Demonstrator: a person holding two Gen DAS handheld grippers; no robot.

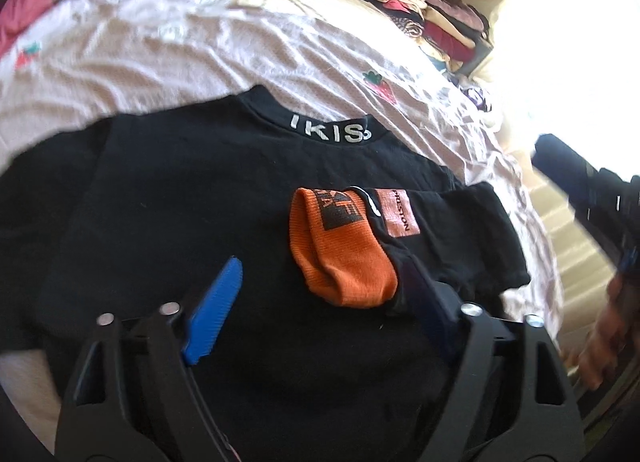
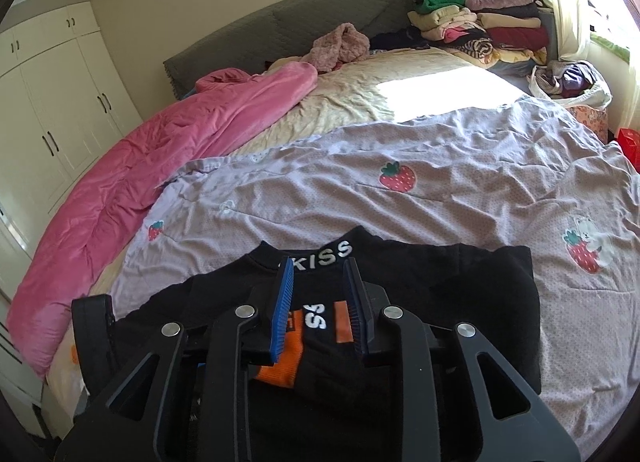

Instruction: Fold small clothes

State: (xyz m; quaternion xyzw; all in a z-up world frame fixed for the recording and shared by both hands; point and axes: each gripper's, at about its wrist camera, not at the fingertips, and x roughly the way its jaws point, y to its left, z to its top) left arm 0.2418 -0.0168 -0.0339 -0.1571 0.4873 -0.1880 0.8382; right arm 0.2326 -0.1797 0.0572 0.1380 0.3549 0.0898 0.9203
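Note:
A small black top (image 1: 180, 197) with white "KISS" lettering on its collar lies flat on the lilac strawberry sheet (image 1: 160, 57). One sleeve with an orange cuff (image 1: 340, 254) is folded inward across its front. My left gripper (image 1: 320, 282) is open low over the top, its right finger beside the orange cuff. In the right wrist view the same top (image 2: 460, 294) lies just ahead, and my right gripper (image 2: 318, 306) hovers open and empty above the cuff (image 2: 280, 366) and collar. The right gripper's body also shows in the left wrist view (image 1: 592, 189).
A pink quilt (image 2: 140, 165) lies along the bed's left side. Stacks of folded clothes (image 2: 480, 25) sit at the head of the bed by the window. A bag of clothes (image 2: 568, 81) stands at the right. White wardrobes (image 2: 52, 101) line the left wall.

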